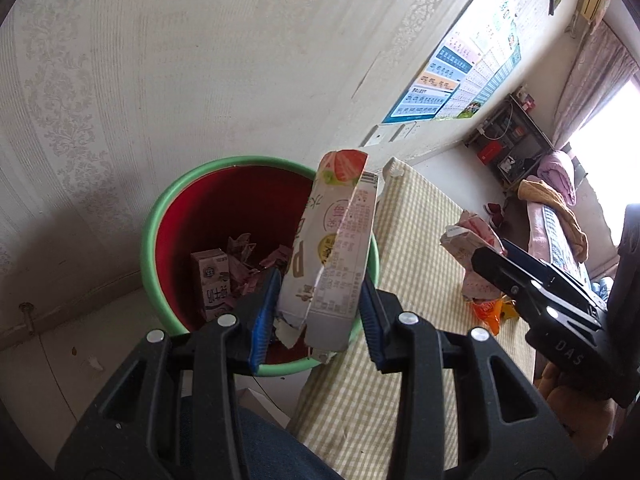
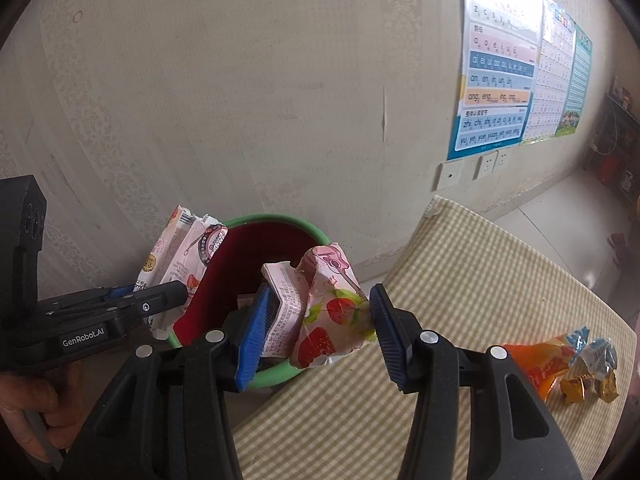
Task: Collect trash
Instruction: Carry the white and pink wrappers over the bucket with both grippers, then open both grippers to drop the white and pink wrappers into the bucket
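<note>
- The left claw (image 1: 318,312) pinches a flattened white strawberry-print carton (image 1: 334,248) above the green-rimmed red plastic bin (image 1: 160,216).
- The right claw (image 2: 320,330) grips a crumpled pink strawberry carton (image 2: 320,312) beside the bin, over the checked-cloth bench (image 2: 460,280).

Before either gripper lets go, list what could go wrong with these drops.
1. The left gripper holds its flattened strawberry carton above the green-rimmed red bin's near rim; it might tip onto the checked yellow tablecloth.
2. The right gripper's crumpled pink strawberry carton also sits over that rim and could land outside.
</note>
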`<act>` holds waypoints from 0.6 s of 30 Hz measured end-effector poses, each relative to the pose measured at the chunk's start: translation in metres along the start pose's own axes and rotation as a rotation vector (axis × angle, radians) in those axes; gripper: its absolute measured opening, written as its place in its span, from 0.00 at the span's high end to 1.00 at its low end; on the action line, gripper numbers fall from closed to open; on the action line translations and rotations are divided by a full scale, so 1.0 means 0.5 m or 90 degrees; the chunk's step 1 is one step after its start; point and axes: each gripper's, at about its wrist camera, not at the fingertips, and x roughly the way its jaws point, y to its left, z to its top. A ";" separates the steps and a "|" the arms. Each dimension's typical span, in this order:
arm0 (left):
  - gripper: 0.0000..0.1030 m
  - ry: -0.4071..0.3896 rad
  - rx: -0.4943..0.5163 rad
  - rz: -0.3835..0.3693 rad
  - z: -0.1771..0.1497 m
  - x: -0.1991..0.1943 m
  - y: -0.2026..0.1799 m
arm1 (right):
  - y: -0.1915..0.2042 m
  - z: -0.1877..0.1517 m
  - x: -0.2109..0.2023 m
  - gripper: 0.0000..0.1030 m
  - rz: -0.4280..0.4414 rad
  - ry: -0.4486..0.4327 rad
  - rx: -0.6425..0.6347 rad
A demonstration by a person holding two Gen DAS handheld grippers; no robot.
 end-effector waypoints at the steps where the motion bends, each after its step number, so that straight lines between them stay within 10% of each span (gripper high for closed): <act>1: 0.64 -0.001 -0.005 0.003 0.003 0.001 0.010 | 0.008 0.004 0.010 0.52 0.004 0.002 -0.004; 13: 0.63 0.005 -0.046 0.016 0.028 0.027 0.077 | 0.069 0.024 0.114 0.49 0.034 0.041 -0.031; 18: 0.34 0.003 -0.077 0.026 0.026 0.034 0.105 | 0.080 0.025 0.134 0.43 0.028 0.051 -0.042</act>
